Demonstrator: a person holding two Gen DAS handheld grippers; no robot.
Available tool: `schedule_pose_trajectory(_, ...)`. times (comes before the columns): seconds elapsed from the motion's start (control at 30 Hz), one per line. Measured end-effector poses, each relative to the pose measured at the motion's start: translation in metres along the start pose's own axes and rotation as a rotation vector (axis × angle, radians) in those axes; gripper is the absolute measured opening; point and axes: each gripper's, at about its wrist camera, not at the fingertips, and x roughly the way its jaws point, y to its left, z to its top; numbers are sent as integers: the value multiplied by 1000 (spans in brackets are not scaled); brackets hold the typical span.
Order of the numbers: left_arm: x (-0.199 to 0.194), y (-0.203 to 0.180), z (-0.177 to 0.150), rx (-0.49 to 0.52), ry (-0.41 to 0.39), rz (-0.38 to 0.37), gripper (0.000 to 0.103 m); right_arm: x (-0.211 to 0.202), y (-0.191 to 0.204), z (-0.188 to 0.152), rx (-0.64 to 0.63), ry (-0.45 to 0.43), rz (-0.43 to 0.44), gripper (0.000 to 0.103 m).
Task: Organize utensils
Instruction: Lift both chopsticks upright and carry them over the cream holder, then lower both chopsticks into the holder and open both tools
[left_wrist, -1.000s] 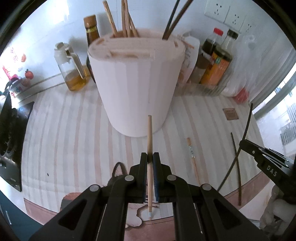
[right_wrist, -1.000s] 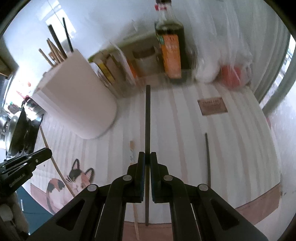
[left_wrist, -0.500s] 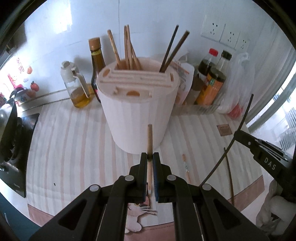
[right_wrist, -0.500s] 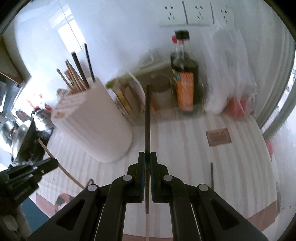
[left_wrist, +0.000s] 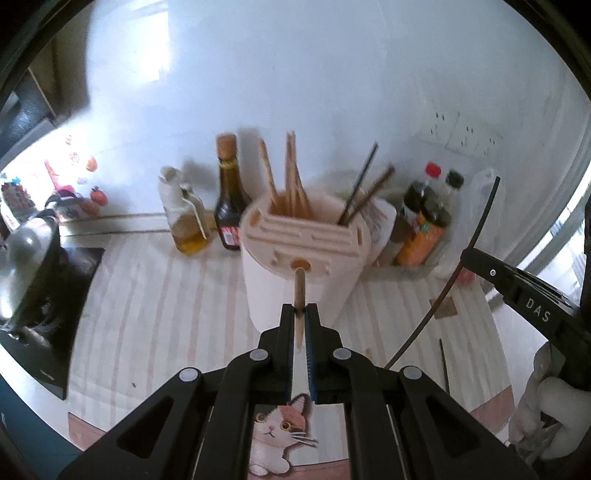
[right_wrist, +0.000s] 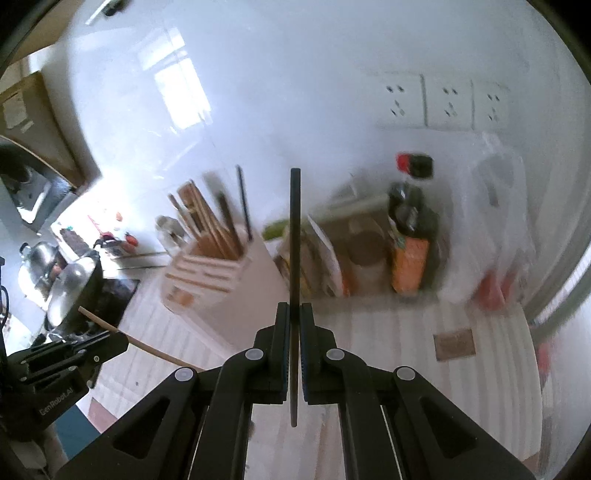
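While both tools are raised above the striped bench (left_wrist: 155, 317), the round utensil holder (left_wrist: 303, 258) is noted at the back edge, just in front of the row of bottles (left_wrist: 227, 199), with wooden and dark chopsticks already standing in its rear slots. The left gripper (left_wrist: 301, 325) is clamped on a wooden chopstick (left_wrist: 299, 291), whose long axis runs straight ahead along the fingers, its free end aimed towards the round hole at the holder's near rim. The right gripper (right_wrist: 294, 325) is closed on a dark chopstick (right_wrist: 294, 240), held likewise lengthwise between the pads, its tip directed up and away towards the back wall. One further dark stick (left_wrist: 443, 363) is seen lying near the bench's front right corner.

Risk is judged as follows: each stick is pinched near its rear end, so pivoting or slipping is possible if a tip strikes the holder's rim. A misaligned entry could tip the holder against the bottles. The two long sticks could also be crossed in transit.
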Motion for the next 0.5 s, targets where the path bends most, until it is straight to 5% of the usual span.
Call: schedule_pose_trajectory(0.5,-75,22,52,-67,-164,48,3,-37,64,73,-100,-111,184,5)
